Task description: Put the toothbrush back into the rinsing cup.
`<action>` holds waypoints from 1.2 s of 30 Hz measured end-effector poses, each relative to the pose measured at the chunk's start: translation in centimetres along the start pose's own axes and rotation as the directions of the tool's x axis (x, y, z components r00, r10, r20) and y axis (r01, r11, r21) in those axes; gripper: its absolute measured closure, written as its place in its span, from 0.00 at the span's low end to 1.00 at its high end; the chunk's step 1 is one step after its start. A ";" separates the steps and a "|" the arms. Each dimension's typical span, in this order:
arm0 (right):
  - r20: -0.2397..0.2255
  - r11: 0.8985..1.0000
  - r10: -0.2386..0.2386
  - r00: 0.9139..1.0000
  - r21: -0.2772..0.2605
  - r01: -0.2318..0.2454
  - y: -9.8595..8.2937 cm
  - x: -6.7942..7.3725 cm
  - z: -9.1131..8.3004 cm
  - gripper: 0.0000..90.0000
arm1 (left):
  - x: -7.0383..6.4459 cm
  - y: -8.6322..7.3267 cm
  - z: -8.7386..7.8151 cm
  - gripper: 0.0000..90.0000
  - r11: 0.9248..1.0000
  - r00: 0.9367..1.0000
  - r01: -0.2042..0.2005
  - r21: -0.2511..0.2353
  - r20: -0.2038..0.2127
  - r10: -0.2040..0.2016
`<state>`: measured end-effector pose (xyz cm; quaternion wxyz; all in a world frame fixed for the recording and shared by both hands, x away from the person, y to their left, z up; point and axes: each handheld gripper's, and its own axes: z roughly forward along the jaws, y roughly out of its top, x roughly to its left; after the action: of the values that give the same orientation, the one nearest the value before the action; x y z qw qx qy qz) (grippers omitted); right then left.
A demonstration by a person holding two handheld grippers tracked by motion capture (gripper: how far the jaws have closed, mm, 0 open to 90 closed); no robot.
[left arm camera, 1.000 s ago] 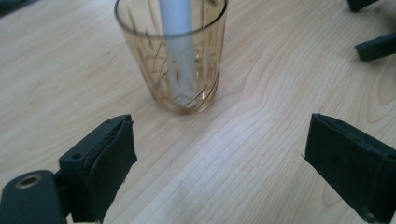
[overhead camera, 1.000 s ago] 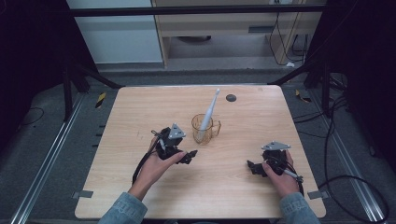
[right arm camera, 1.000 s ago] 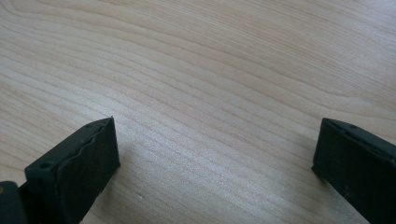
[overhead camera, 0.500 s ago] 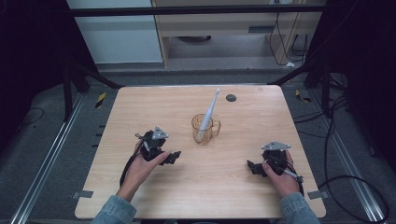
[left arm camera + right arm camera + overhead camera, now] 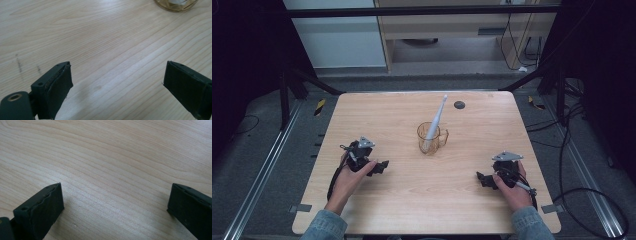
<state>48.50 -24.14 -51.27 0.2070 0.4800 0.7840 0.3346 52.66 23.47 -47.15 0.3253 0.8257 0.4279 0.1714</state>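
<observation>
Denim cuffs at the near edge, and both forearms reach forward onto the wooden table (image 5: pixel 412 200). Right hand (image 5: pixel 512 185) lies low at the near right, palm over its tool, wrist straight, with the right gripper (image 5: pixel 482 179) pointing left across the boards. Its own view has the jaws spread wide, bare wood grain between them, nothing held. Over on the other side, the left hand (image 5: pixel 349 175) sits a touch farther in, fingers wrapped around the body, forearm angled slightly inward; the left gripper (image 5: pixel 382 166) aims right, toward the centre. Jaws wide apart there too, empty, hovering just above the surface, and the left gripper view catches the base of the amber cup (image 5: pixel 176 5) at its top edge. That cup (image 5: pixel 430 138) stands upright mid-table, well apart from both tools, a white toothbrush (image 5: pixel 436 120) leaning inside it, head tilted up and away. Beyond it, near the far edge, a small dark disc (image 5: pixel 459 104) lies flat.
</observation>
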 end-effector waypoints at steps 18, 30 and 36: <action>0.000 1.000 0.000 1.000 0.000 0.000 0.0 0.0 0.0 0.00 | 3.3 -2.1 0.3 0.08 0.996 0.994 0.080 0.029 -0.075 -0.078; 0.000 1.000 -0.001 1.000 0.000 0.001 0.0 0.0 0.0 0.00 | 4.1 -2.3 0.6 0.08 0.996 0.991 0.086 0.034 -0.108 -0.082; 0.000 1.000 -0.001 1.000 0.001 0.001 0.0 0.0 0.0 0.00 | 4.1 -2.3 0.9 0.08 0.996 0.990 0.080 0.041 -0.119 -0.074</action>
<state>48.50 -24.15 -51.27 0.2073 0.4796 0.7844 0.3341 54.15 27.42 -49.41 0.2871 0.8043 0.4816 0.1969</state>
